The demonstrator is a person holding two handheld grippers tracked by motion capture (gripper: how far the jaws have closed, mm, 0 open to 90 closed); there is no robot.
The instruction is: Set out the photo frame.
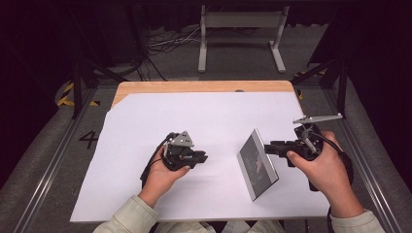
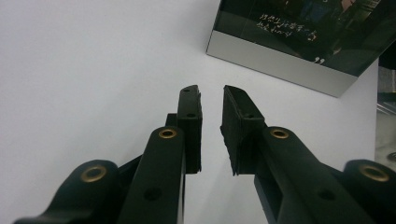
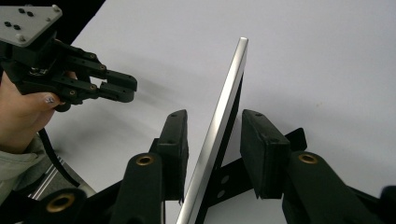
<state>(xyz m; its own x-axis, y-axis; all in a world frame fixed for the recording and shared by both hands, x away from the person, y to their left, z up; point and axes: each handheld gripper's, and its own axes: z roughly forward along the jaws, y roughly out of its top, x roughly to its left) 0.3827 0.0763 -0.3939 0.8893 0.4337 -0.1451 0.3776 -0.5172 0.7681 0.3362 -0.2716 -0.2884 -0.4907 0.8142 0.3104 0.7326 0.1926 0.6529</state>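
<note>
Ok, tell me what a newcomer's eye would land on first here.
First, the flat silver-edged panel with a dark glossy face, propped tilted on the white sheet at the table's right. The right tongs straddle its thin edge; whether they pinch it is unclear. The left tongs sit apart, holding nothing.

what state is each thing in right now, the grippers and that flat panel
left gripper: jaws slightly apart, nothing between them, aimed toward the panel.
right gripper: jaws straddle the panel's edge; whether the pads press on it can't be told.
flat panel: tilted up on one edge on the white sheet.
</note>
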